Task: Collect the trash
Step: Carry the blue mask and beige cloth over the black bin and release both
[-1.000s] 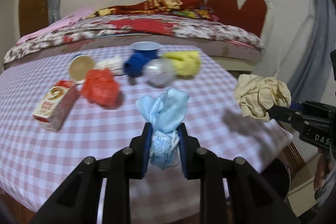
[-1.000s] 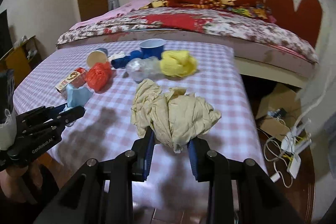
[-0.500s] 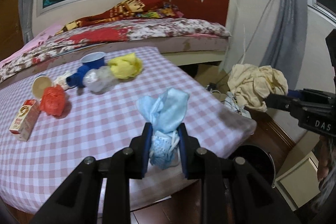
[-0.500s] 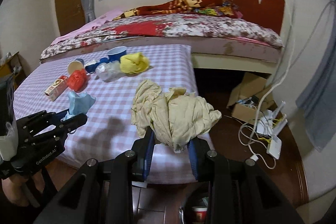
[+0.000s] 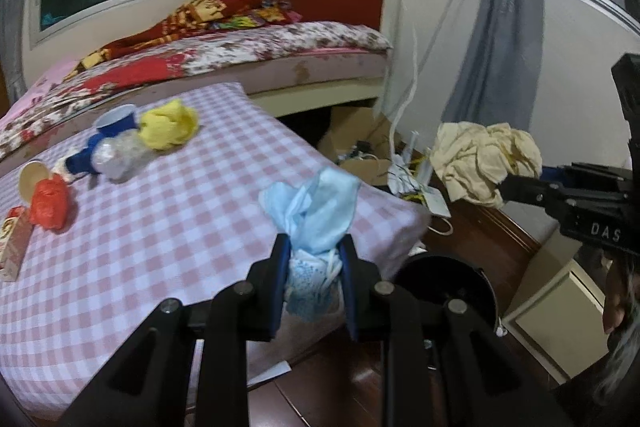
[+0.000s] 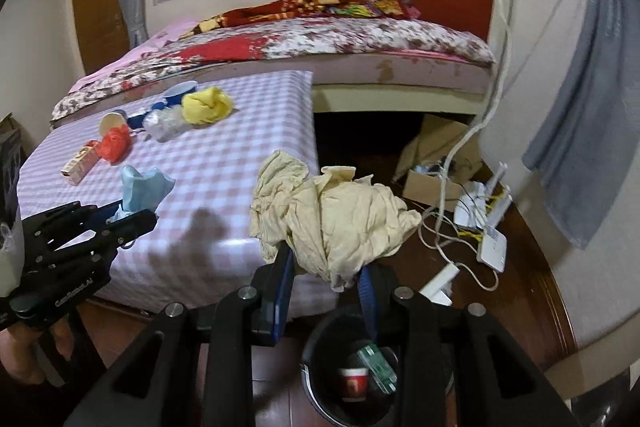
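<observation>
Checked pink tablecloth [image 5: 160, 227] slides back as both hands swing off table edge toward black bin [image 6: 352, 379] on floor. Right gripper [image 6: 326, 281], clamped on crumpled beige paper [image 6: 332, 215], now nearly over bin. Left gripper [image 5: 314, 267], pinching blue mask [image 5: 316, 207], trails just beside. Drop looks imminent; red bag [image 5: 50, 201], yellow wad [image 5: 170, 123] await.

Legible markings:
- White letters "DAS", cut off at the picture edge, on the black body of the right gripper [image 5: 502, 187], seen from the left wrist view.
- Pale lettering reading roughly "GenRobot.AI", small and slanted, on the black body of the left gripper [image 6: 132, 217], seen from the right wrist view.
- Printing on the red and cream carton [image 6: 79, 163] lying on the checked table [image 6: 240, 131]: too blurred to read.
- Markings on the red cup [image 6: 354, 383] and green packet [image 6: 378, 367] inside the black bin [image 6: 316, 395]: illegible.
</observation>
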Available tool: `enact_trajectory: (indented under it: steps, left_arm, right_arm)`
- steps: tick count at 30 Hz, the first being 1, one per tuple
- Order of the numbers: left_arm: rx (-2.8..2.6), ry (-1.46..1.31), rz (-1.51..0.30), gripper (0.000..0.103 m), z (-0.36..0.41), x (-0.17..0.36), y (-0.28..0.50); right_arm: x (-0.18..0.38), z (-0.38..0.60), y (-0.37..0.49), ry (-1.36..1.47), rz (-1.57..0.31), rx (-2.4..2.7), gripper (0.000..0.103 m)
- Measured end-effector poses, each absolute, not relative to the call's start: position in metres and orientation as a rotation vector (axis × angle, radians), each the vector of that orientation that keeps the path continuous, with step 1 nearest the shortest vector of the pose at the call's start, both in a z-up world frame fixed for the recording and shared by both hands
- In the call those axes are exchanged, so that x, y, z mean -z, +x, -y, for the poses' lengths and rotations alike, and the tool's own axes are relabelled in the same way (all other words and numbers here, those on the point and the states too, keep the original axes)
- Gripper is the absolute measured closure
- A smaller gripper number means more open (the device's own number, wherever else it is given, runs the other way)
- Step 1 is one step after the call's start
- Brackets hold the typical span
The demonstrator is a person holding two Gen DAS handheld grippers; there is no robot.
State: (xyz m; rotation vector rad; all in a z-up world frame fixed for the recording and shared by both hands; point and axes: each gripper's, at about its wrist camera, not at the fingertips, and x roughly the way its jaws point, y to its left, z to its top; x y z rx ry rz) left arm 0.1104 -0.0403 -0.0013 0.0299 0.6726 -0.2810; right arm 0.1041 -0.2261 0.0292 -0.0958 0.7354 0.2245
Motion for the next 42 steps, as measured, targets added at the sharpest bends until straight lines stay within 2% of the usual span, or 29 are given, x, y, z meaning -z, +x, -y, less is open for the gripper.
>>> enact_trajectory:
  steps: [14,23,42]
  left_arm:
    - [0.501,0.113,-0.763,0.078,0.133,0.031,0.100]
    - [0.614,0.153,-0.876,0.077,0.180,0.065,0.105]
    - [0.658,0.154,-1.007,0.076,0.208,0.104,0.130]
  right_arm:
    - [0.003,0.305,0.080,-0.044,-0.821,-0.057,0.071]
    - [0.046,0.341,0.068,-0.018,-0.935,-0.009,0.071]
    - [0.107,0.341,0.092,-0.029,-1.086,-0.076,0.070]
